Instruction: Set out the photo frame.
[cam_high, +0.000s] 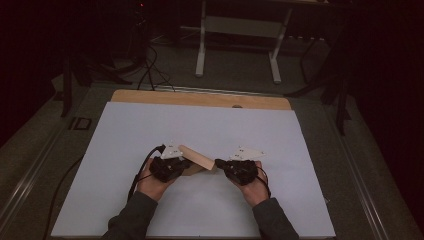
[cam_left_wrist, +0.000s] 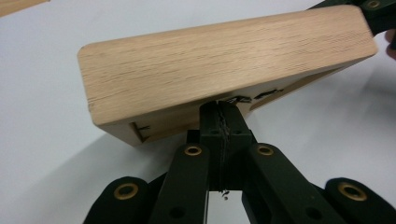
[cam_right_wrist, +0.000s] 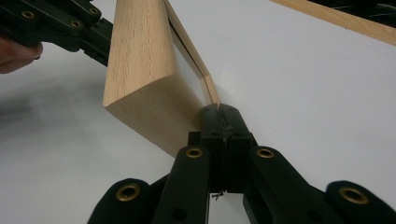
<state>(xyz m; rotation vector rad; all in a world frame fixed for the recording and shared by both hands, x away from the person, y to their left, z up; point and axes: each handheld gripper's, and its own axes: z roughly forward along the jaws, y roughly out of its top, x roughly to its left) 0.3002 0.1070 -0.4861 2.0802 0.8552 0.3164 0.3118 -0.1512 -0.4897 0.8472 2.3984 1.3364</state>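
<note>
Two tools hold a wooden block over the white tabletop.
The tabletop (cam_high: 125, 150) spreads wide and white, with a bare wooden edge at its far side. Both forearms come in low, hands cupped under the tools. The block (cam_high: 196, 156) hangs tilted between them, just above the surface. The left tool (cam_high: 186, 163) is closed tight at the block's lower edge; the right tool (cam_high: 218, 163) is closed tight at its opposite end.

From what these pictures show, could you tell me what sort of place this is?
Probably a lab or workshop set up for recording: a white sheet covers the worktable, loose cables run across the carpeted floor, and a bare desk frame stands behind in a dim room.
</note>
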